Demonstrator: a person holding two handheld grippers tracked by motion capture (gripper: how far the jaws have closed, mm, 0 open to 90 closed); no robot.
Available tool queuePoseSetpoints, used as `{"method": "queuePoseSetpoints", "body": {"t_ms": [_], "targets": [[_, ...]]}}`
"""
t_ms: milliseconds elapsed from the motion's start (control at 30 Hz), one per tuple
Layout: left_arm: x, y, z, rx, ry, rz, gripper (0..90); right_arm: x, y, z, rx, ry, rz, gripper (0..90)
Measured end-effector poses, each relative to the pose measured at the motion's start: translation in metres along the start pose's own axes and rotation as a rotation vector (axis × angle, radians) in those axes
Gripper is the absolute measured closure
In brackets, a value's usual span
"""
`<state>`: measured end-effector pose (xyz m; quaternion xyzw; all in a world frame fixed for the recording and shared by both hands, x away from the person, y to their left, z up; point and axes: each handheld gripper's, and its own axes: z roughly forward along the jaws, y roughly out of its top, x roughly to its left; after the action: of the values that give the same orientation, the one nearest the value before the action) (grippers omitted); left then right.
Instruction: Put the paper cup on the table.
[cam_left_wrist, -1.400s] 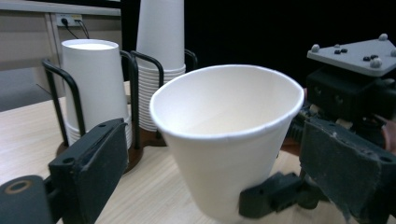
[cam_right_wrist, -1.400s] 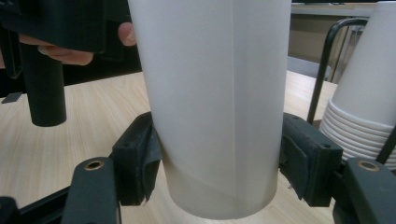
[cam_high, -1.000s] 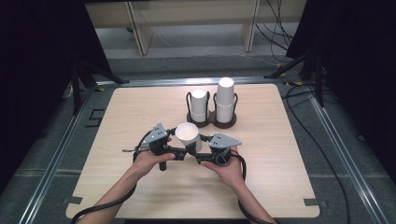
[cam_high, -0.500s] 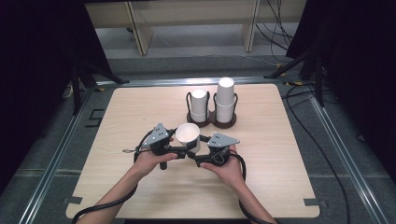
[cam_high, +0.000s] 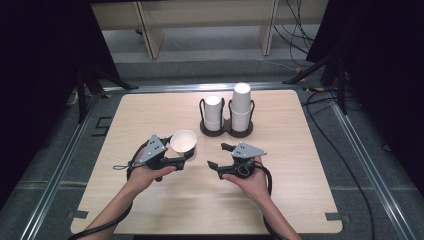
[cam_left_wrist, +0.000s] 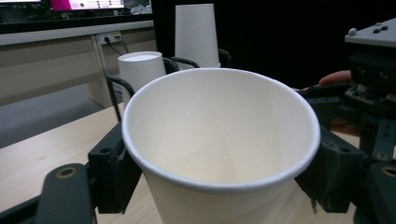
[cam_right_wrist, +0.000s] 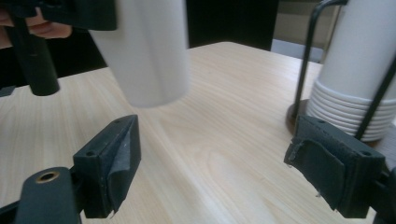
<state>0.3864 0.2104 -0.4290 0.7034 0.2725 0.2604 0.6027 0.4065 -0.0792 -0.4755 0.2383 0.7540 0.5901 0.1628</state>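
From the high view, I see that the cup has changed hands. A second ago both grippers met at it near the middle of the counter; now the left hand-held gripper pinches it alone, upright and open side up, and has carried it a little to the left. The right hand-held gripper has just been opening its jaws, and they stand spread with nothing between them. I judge the handover as done (the right hand is free for another cup). Behind them the holder keeps two stacks of upside-down cups.

In the left gripper view, the cup sits between the two black jaws, which have just been closing and now press on its wall under the rim. The inside looks empty.

In the right gripper view, the jaws are wide apart over bare wood; the cup hangs above the counter farther off, and a stack stands at the right.

I can read no brand, label or writing on anything.
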Motion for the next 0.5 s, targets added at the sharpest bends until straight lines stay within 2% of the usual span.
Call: {"method": "queuePoseSetpoints", "body": {"t_ms": [33,67,100,133,167,200,300,333,367,400,433,467,500], "targets": [[0.001,0.0,-0.004,0.018,0.012,0.007,23.7,0.0,0.0,-0.002,0.005,-0.006,0.016,16.6],[0.003,0.0,-0.008,0.012,0.018,0.01,23.7,-0.001,-0.001,-0.002,-0.015,-0.002,0.019,16.6],[0.004,-0.001,-0.011,0.007,0.026,0.011,23.8,-0.003,-0.001,-0.006,-0.007,-0.016,0.008,16.7],[0.005,-0.001,-0.014,0.018,0.034,0.016,23.8,-0.002,-0.002,-0.007,-0.009,-0.002,0.053,16.7],[0.007,-0.001,-0.017,0.018,0.043,0.019,23.9,-0.003,-0.002,-0.01,0.002,-0.014,0.048,16.8],[0.008,-0.002,-0.021,0.016,0.05,0.014,24.0,-0.003,-0.002,-0.012,0.011,-0.016,0.067,16.9],[0.012,-0.004,-0.029,0.013,0.069,0.018,24.1,-0.007,-0.004,-0.017,-0.013,-0.022,0.052,17.2],[0.013,-0.004,-0.033,0.02,0.08,0.017,24.2,-0.007,-0.004,-0.019,-0.005,-0.034,0.064,17.2],[0.014,-0.005,-0.035,0.019,0.085,0.013,24.3,-0.01,-0.005,-0.02,-0.028,-0.028,0.043,17.3],[0.016,-0.006,-0.038,0.004,0.087,0.015,24.3,-0.009,-0.005,-0.022,-0.013,-0.052,0.048,17.4],[0.017,-0.007,-0.041,-0.002,0.092,0.012,24.4,-0.009,-0.006,-0.024,-0.005,-0.063,0.073,17.6],[0.018,-0.008,-0.043,-0.016,0.097,0.005,24.4,-0.009,-0.006,-0.025,-0.007,-0.042,0.08,17.6],[0.02,-0.009,-0.045,-0.015,0.103,0.003,24.5,-0.011,-0.007,-0.027,-0.008,-0.053,0.07,17.6]]}}
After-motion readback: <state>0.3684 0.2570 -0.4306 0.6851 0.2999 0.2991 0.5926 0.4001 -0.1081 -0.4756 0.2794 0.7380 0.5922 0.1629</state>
